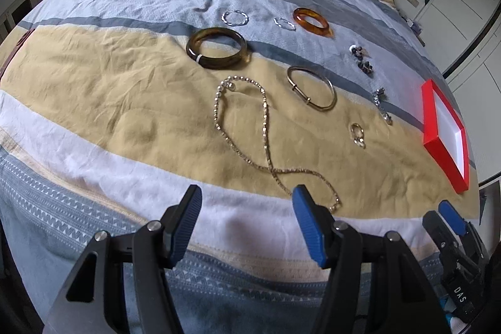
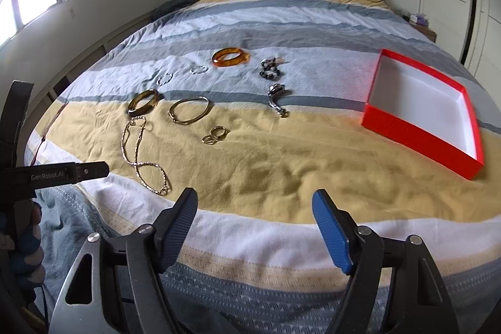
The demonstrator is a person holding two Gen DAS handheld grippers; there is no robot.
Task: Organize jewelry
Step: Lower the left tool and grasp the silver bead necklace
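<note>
Evidently nothing has been gathered yet: the red box point(image 2: 419, 127) lies on the bedspread point(image 2: 281, 177) with its white inside bare, and all the jewelry lies to its left. The hoop earrings point(image 2: 214, 135) and silver chain piece point(image 2: 277, 100) are nearest the box; the chain necklace point(image 1: 266, 130) and dark bangle point(image 1: 217, 52) lie farthest from it. Both the left gripper point(image 1: 245, 215) and right gripper point(image 2: 255, 218) hang with fingers spread, holding nothing. Likely next: lower onto one piece, pinching it without snagging cloth.

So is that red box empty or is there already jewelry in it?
Empty. The right wrist view shows the red box lying open, only its bare white floor visible; all the jewelry lies outside on the bedspread.
</note>
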